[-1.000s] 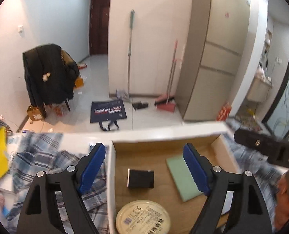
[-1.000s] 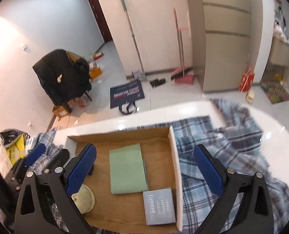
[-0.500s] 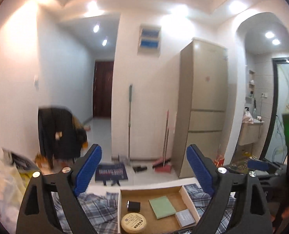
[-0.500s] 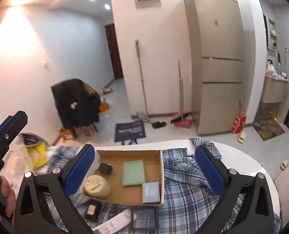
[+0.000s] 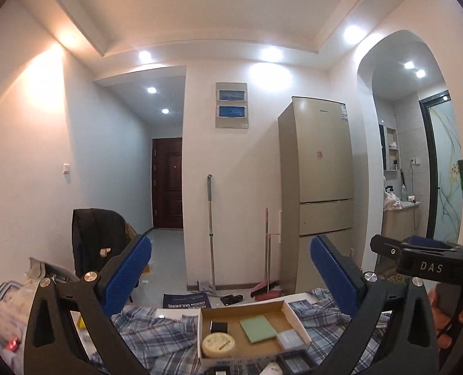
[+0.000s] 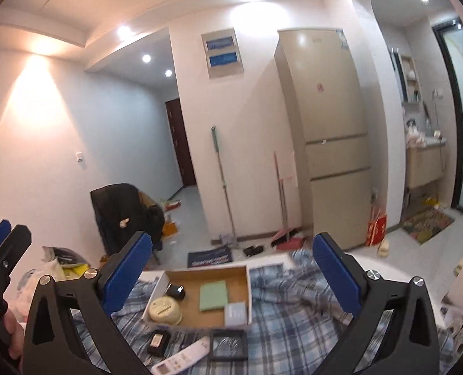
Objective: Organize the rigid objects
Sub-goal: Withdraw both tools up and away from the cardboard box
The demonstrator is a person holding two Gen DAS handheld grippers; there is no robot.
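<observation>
The cardboard box [image 6: 200, 297] sits on the plaid cloth [image 6: 294, 306] over the table, and it already holds a round tin [image 6: 165, 310], a small black cube [image 6: 176, 290], a green pad [image 6: 212, 295] and a grey card box [image 6: 236, 311]. Just in front of its near wall, loose on the cloth, lie a black frame [image 6: 228, 343], a white remote [image 6: 183, 357] and a small black device [image 6: 158, 341]; we judge these to be what is left to sort.

From where we stand, everything lies below and ahead of both tools, well apart from the fingertips. Our right gripper [image 6: 231, 272] points slightly downward at the box, its jaws spread wide with nothing between them. Our left gripper [image 5: 231, 273] points level across the room; its jaws have just been opening and now stand at full width, also holding nothing.

The remote's long axis runs diagonally, from near left to far right in the right wrist view, so a grasp across its narrow width wants some wrist roll. The frame lies almost dead centre under the right gripper, which seems the nearer hand for it; the black device sits more toward our left.
</observation>
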